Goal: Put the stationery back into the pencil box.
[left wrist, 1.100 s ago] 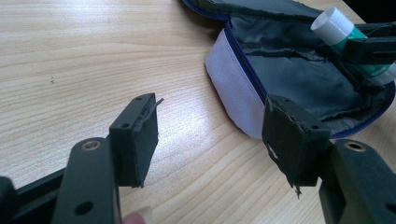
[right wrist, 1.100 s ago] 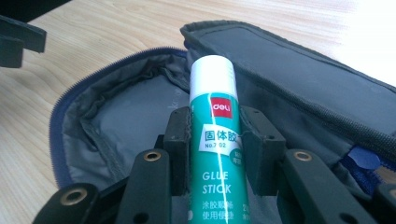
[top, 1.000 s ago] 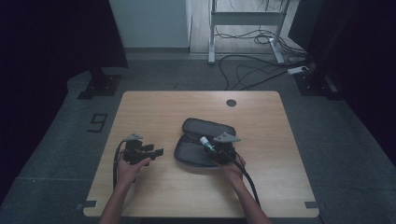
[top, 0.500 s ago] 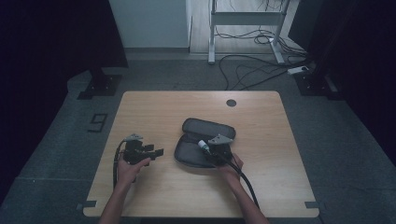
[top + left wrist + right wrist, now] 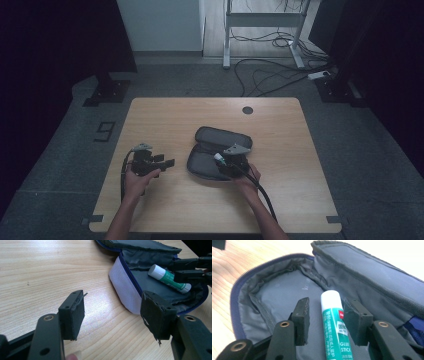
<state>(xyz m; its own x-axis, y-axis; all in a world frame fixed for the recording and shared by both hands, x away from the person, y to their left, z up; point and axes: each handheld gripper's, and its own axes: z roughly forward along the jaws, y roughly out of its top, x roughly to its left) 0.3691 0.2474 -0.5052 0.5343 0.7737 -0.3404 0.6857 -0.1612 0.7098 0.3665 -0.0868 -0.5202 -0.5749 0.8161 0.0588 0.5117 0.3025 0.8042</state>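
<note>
A dark grey pencil case point(image 5: 215, 137) with a blue zip lies open in the middle of the wooden table point(image 5: 165, 120). In the right gripper view, a green and white glue stick point(image 5: 334, 322) lies on the case lining point(image 5: 282, 295). My right gripper point(image 5: 325, 315) stands open around the stick, with a gap at its left jaw. The high view shows this gripper point(image 5: 222, 161) over the case's near half. My left gripper point(image 5: 167, 162) rests open to the left of the case, holding nothing. From the left gripper view point(image 5: 112, 310) I see the case point(image 5: 130, 290) and the glue stick point(image 5: 170, 278).
A round cable hole point(image 5: 247, 110) sits near the table's far edge. Each gripper trails a black cable toward the near edge. Beyond the table are a desk frame point(image 5: 265, 20) and loose cables on the floor point(image 5: 270, 75).
My right gripper has dipped slightly lower into the open case with the glue stick between its jaws. The left gripper has stayed put.
</note>
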